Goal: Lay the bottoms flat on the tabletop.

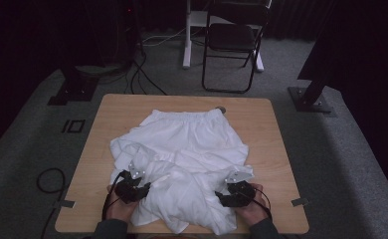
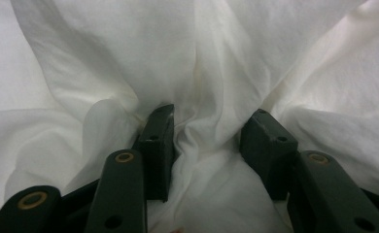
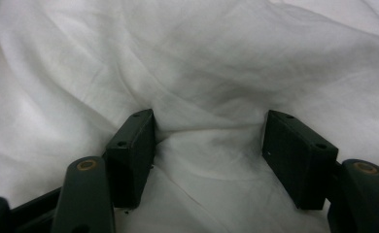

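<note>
The left gripper [image 1: 141, 185] pushes its spread jaws into a raised fold of the white shorts [image 1: 182, 159]; cloth bunches between the pads without being clamped. The right gripper [image 1: 228, 195] also stands with jaws wide apart, a ridge of the same fabric lying loose between them. Both sit near the table's [image 1: 276, 129] near edge, one toward each near corner. The shorts lie crumpled across the middle of the table, waistband toward the far edge, legs heaped and overlapping at the near edge. I judge the work barely begun: neither grip is made, and the straightening and folding are all left.
</note>
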Demonstrator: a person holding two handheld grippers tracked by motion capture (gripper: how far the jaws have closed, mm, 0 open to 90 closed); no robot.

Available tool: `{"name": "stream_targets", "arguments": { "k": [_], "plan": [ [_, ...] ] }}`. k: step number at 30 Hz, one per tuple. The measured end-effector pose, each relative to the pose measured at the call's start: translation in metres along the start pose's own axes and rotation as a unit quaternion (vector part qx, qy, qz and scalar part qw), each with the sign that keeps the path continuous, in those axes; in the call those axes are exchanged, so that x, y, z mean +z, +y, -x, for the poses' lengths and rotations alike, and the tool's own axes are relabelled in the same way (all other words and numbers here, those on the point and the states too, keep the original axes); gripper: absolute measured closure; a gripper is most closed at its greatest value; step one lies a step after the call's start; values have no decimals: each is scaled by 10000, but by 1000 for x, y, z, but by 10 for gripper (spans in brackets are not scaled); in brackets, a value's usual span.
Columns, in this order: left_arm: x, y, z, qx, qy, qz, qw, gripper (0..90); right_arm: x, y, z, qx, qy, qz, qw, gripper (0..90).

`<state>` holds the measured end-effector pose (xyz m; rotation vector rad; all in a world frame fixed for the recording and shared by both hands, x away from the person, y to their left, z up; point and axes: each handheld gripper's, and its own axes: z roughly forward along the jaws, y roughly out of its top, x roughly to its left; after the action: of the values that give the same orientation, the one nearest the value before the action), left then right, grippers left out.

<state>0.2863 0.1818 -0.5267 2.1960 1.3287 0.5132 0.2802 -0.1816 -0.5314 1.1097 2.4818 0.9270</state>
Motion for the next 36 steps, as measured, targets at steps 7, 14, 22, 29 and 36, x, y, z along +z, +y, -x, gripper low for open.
{"name": "stream_targets", "arguments": {
  "k": [7, 14, 22, 29, 36],
  "plan": [
    [23, 23, -13, -27, 91, 234, 9997, 588, 17, 15, 20, 228, -247, 252, 9991, 387],
    [56, 60, -33, -35, 177, 414, 9990, 591, 38, 42, 45, 297, -646, 290, 9970, 427],
    [92, 102, -55, -96, 356, 535, 9979, 592, 64, 73, 80, 482, -923, 359, 9939, 446],
    [115, 130, -70, -241, 603, 555, 9963, 570, 84, 97, 102, 645, -1128, 403, 9907, 449],
    [123, 144, -79, -337, 613, 450, 9965, 534, 98, 110, 116, 924, -1269, 500, 9863, 450]
  ]
}}
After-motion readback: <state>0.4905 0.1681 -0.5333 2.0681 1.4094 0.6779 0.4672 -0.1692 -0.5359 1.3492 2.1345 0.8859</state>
